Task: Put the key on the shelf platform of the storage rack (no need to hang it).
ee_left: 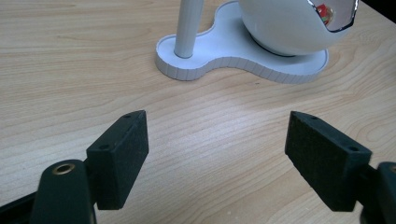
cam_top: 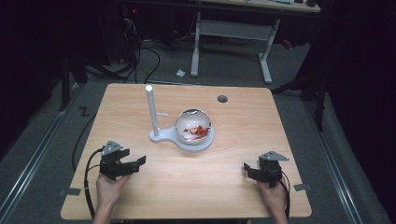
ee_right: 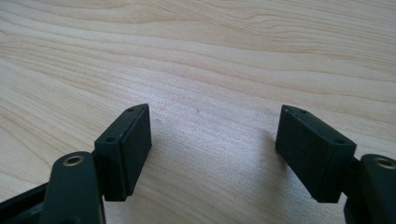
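The left gripper (cam_top: 138, 162) and right gripper (cam_top: 247, 169) are resting near the table's (cam_top: 224, 140) front edge, jaws spread and empty; the bowl (cam_top: 193, 126) is sitting on the white stand (cam_top: 161, 136) mid-table.

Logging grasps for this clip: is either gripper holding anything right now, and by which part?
Nothing is held. The left gripper and right gripper are both open over bare table, apart from the white stand with the bowl.
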A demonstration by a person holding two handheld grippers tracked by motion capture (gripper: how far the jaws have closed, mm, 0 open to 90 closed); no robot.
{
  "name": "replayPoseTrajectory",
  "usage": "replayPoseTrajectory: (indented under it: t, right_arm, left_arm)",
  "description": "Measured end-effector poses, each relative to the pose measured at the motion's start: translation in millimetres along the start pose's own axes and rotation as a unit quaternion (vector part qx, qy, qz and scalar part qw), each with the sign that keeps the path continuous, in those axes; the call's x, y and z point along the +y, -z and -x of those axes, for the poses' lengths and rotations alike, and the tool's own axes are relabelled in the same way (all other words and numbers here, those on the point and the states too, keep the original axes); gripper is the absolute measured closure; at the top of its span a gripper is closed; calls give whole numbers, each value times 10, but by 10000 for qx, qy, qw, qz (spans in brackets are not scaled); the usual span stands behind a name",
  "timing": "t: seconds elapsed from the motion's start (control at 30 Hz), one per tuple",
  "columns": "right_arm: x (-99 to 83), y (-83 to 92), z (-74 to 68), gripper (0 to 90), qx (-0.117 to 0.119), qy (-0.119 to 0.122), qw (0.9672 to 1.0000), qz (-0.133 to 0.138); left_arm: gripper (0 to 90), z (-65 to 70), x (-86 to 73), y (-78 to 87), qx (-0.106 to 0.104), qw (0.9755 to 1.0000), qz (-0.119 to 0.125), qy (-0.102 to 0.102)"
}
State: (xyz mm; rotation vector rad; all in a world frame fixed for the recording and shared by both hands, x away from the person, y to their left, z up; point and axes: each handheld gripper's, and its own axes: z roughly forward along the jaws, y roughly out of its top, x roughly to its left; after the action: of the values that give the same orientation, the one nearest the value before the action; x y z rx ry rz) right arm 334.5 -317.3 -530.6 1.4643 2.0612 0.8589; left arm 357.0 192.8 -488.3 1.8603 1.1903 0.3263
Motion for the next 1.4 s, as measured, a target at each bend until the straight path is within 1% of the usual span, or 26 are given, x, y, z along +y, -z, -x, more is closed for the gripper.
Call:
replayPoseTrajectory:
  t: [0.17,0.27,0.47,0.63,0.7,0.83,0.9,0.93,0.97,1.2,1.4]
  right_arm:
    - [0,0,0,271,-1,1,10000,0]
    - [0,0,0,271,-1,0,10000,0]
    - [0,0,0,271,0,1,10000,0]
    - [0,0,0,271,-1,1,10000,0]
    - [0,0,0,271,-1,1,10000,0]
    - [0,0,0,271,0,0,10000,-1]
    - [0,0,0,271,0,1,10000,0]
    - [0,0,0,271,0,0,10000,0]
    - [0,0,0,271,0,1,10000,-1]
    - [0,0,0,271,0,0,10000,-1]
    - [0,0,0,271,0,0,10000,-1]
  left_arm:
    - [221,22,-45,-73,7,10000,-87,-37]
    - [222,29,-67,-104,-11,9999,-127,-13]
    - [223,43,-108,-153,16,9999,-151,-18]
    - [224,69,-136,-209,83,9997,-228,-69]
    - [223,81,-144,-232,136,9996,-240,-113]
    - [225,95,-159,-261,179,9995,-227,-120]
    - [225,110,-171,-290,222,9992,-279,-172]
    - [225,130,-178,-328,295,9986,-354,-272]
    - [225,141,-179,-347,302,9984,-371,-302]
    - [226,179,-191,-420,439,9976,-348,-413]
    - [226,195,-195,-446,512,9969,-348,-485]
